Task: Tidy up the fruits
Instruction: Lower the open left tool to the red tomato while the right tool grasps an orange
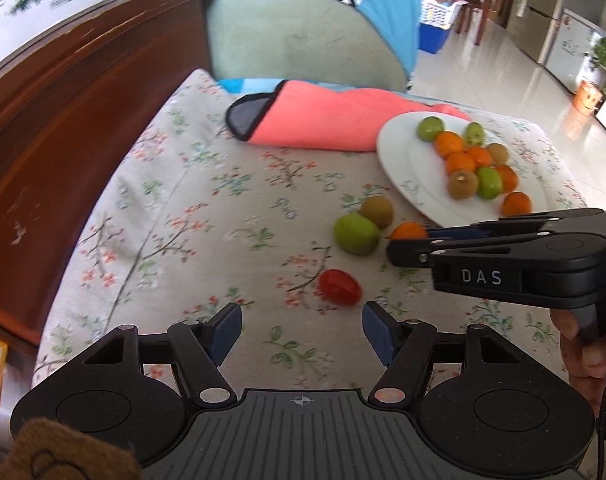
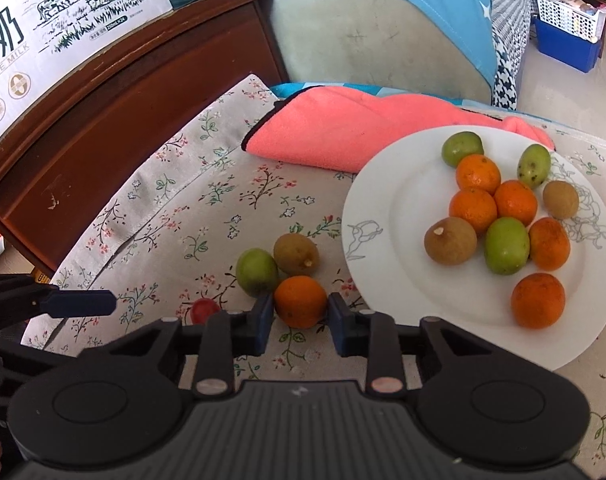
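A white plate (image 1: 399, 148) (image 2: 383, 216) holds several oranges, green fruits and brown fruits. On the flowered cloth beside it lie a green fruit (image 1: 355, 234) (image 2: 257, 272), a brown fruit (image 1: 377, 211) (image 2: 296, 254) and a small red tomato (image 1: 339, 286) (image 2: 203, 309). My right gripper (image 2: 299, 312) (image 1: 413, 240) is shut on a loose orange (image 2: 301, 302) (image 1: 409, 231), blue pads pressed to both its sides, just left of the plate rim. My left gripper (image 1: 301, 314) is open, the tomato lying just beyond its right pad.
A folded pink towel (image 1: 323, 120) (image 2: 343, 136) lies behind the plate. A dark wooden board (image 1: 63, 120) (image 2: 123, 112) borders the table on the left, with a milk carton box (image 2: 63, 20) on top. A green chair back (image 1: 303, 32) stands at the far edge.
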